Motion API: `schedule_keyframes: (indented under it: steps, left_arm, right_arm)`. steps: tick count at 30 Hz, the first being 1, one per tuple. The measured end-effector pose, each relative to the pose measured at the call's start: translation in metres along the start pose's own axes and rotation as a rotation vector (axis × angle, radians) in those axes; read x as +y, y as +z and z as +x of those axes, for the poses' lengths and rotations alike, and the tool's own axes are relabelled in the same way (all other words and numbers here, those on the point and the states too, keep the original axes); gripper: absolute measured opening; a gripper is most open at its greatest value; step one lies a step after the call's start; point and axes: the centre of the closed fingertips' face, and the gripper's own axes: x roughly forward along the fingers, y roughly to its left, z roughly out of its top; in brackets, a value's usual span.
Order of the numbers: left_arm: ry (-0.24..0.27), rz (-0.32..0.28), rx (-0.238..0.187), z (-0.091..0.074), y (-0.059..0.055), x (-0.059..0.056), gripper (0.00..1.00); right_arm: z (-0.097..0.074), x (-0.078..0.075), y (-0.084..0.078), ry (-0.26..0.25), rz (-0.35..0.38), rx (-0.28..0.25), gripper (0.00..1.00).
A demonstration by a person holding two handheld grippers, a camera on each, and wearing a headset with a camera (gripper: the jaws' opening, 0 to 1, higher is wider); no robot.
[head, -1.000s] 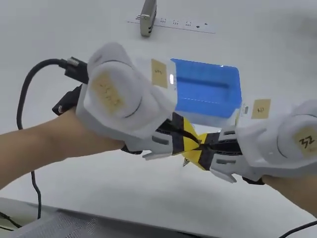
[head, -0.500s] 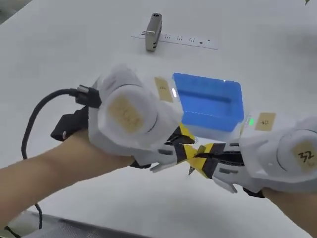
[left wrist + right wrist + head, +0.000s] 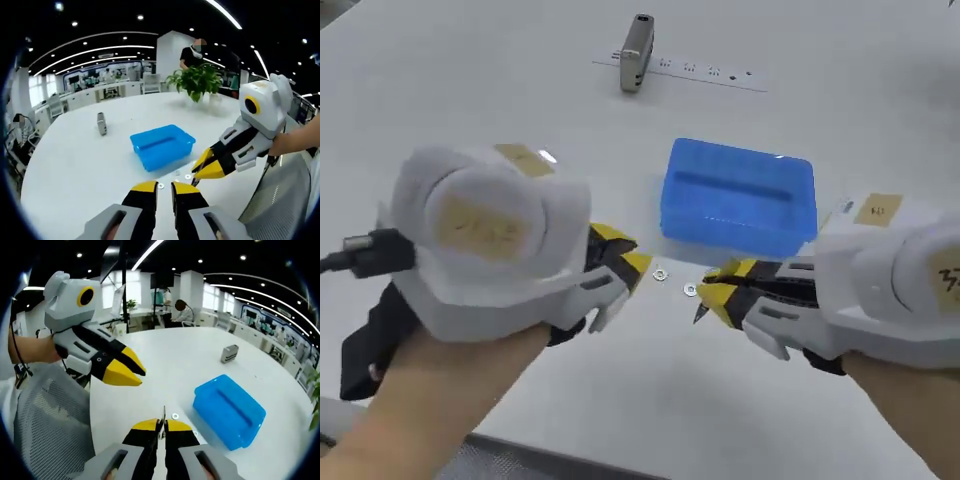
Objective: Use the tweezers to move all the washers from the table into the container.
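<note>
Two small metal washers [image 3: 661, 273] [image 3: 691, 290] lie on the white table just in front of the blue container [image 3: 740, 200]. My right gripper [image 3: 715, 290] is shut on thin tweezers [image 3: 700, 314], whose tip points down at the table beside the nearer washer. In the right gripper view the tweezers [image 3: 164, 415] stick out from between the jaws of my right gripper [image 3: 163, 426], close to a washer [image 3: 175, 416]. My left gripper [image 3: 630, 258] hovers left of the washers, its jaws slightly apart and holding nothing. In the left gripper view a washer [image 3: 160, 186] shows through the gap of my left gripper [image 3: 164, 189].
A white power strip [image 3: 705, 72] with a grey adapter [image 3: 638, 38] plugged in lies at the far side of the table. The table's near edge [image 3: 570, 455] runs below my hands. A black cable [image 3: 350, 255] trails from the left gripper.
The two grippers, tip to tip before, have come apart: the left one has moved left. The washers between them are now uncovered. The tweezers stay in the right gripper.
</note>
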Motion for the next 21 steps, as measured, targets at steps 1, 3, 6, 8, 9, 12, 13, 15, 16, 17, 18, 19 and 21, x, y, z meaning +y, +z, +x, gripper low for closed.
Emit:
schedule_keyframes:
  steps: [1,3,6,8,9,12,13,15,16,17,18,19,21]
  left_arm:
    - [0.038,-0.007,-0.001,-0.005,-0.004,0.005,0.12]
    - [0.097,-0.006,-0.020,-0.014,-0.006,0.013,0.17]
    - [0.150,-0.027,-0.030,-0.025,-0.011,0.020,0.22]
    - [0.199,-0.037,-0.028,-0.031,-0.016,0.027,0.25]
    - [0.207,-0.036,-0.030,-0.032,-0.018,0.029,0.27]
    - [0.236,-0.054,-0.011,-0.035,-0.030,0.033,0.32]
    - [0.238,-0.052,-0.010,-0.035,-0.031,0.034,0.36]
    - [0.252,-0.035,-0.007,-0.036,-0.025,0.034,0.45]
    - [0.253,-0.006,0.005,-0.039,-0.024,0.033,0.48]
    - [0.262,-0.003,0.008,-0.041,-0.023,0.032,0.52]
    - [0.255,0.000,-0.004,-0.045,-0.022,0.029,0.55]
    - [0.251,-0.001,-0.013,-0.047,-0.021,0.028,0.60]
    - [0.274,0.003,-0.062,-0.053,-0.018,0.029,0.74]
  right_arm:
    - [0.001,-0.001,0.003,-0.006,0.006,-0.010,0.00]
    - [0.004,-0.005,0.007,-0.016,0.018,-0.018,0.00]
    - [0.007,-0.011,0.012,-0.032,0.041,-0.038,0.00]
    - [0.009,-0.016,0.017,-0.036,0.071,-0.057,0.00]
    - [0.010,-0.018,0.018,-0.039,0.083,-0.063,0.00]
    - [0.015,-0.024,0.022,-0.033,0.115,-0.079,0.00]
    - [0.016,-0.025,0.022,-0.032,0.116,-0.078,0.00]
    - [0.021,-0.028,0.023,-0.036,0.114,-0.079,0.01]
    - [0.022,-0.029,0.023,-0.040,0.106,-0.076,0.01]
    - [0.024,-0.031,0.023,-0.044,0.099,-0.071,0.01]
    - [0.026,-0.032,0.023,-0.046,0.096,-0.072,0.01]
    - [0.027,-0.033,0.023,-0.046,0.094,-0.072,0.01]
    - [0.031,-0.035,0.024,-0.047,0.092,-0.070,0.01]
